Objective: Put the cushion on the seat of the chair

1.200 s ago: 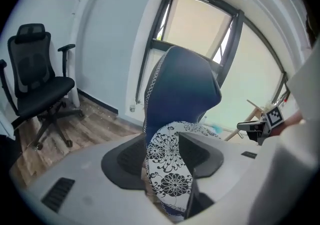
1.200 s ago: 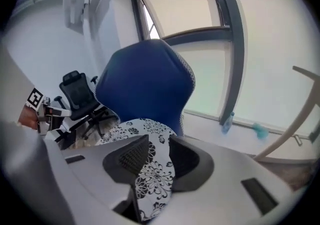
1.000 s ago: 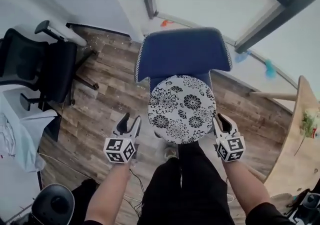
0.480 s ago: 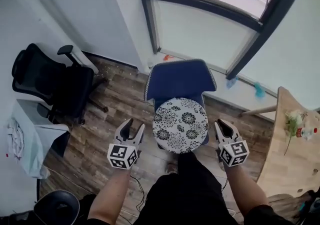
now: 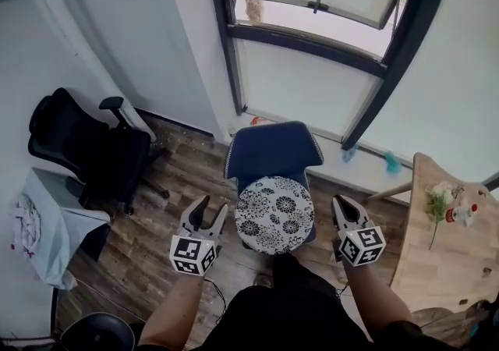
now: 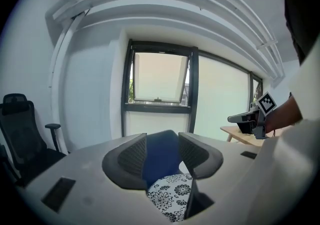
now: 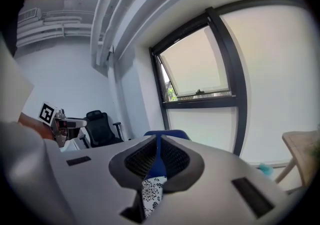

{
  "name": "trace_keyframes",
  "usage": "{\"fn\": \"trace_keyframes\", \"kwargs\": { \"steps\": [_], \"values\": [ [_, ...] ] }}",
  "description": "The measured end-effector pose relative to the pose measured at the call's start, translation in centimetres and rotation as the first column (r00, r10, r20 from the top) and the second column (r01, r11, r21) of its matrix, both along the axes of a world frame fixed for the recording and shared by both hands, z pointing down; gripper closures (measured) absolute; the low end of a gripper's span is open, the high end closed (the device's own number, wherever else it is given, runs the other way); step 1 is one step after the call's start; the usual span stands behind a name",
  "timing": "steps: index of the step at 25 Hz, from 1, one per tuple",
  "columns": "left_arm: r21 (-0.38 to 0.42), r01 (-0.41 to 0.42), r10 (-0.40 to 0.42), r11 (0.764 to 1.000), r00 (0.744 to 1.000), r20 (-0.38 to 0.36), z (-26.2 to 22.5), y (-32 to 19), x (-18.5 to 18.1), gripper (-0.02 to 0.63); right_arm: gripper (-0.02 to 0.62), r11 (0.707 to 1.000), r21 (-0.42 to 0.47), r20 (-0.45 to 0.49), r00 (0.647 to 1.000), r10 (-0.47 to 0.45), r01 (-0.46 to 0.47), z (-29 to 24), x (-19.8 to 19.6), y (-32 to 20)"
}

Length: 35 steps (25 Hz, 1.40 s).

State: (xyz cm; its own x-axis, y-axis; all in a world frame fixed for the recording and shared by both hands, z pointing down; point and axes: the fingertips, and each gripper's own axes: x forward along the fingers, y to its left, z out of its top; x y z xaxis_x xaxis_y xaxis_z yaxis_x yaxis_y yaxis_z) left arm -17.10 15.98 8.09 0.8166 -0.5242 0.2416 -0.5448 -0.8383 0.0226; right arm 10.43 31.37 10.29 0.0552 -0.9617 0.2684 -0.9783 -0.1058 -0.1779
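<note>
The round black-and-white flowered cushion (image 5: 274, 214) lies flat on the seat of the blue chair (image 5: 273, 149) by the window. My left gripper (image 5: 209, 207) hovers to the cushion's left, open and with nothing in its jaws. On the cushion's right my right gripper (image 5: 343, 203) is held up too; its jaws are closing, nearly together, with nothing between them. Past the spread jaws of the left gripper (image 6: 162, 144), its own view shows the cushion (image 6: 170, 196) and the chair (image 6: 161, 154) well below. Just a sliver of cushion (image 7: 150, 191) shows through the right gripper (image 7: 158, 141).
A black office chair (image 5: 86, 147) stands at the left on the wood floor, with a pale cloth-covered box (image 5: 35, 225) in front of it. A wooden table (image 5: 440, 256) with a small plant sits at the right. The person's dark trouser legs (image 5: 288, 310) stand close before the blue chair.
Both grippers have risen away from the cushion, which stays on the seat and looks smaller. The right gripper's jaws have closed in; the left jaws stay spread.
</note>
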Motion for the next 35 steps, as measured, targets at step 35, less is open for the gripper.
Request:
{"fn": "trace_keyframes", "kwargs": {
  "steps": [35],
  "values": [
    [0.049,0.028,-0.024,0.998,0.997,-0.076,-4.2,-2.8,1.0,0.583,0.571,0.994,0.098,-0.105,0.993,-0.045,0.055,-6.7,1.8,-4.3]
  ]
}}
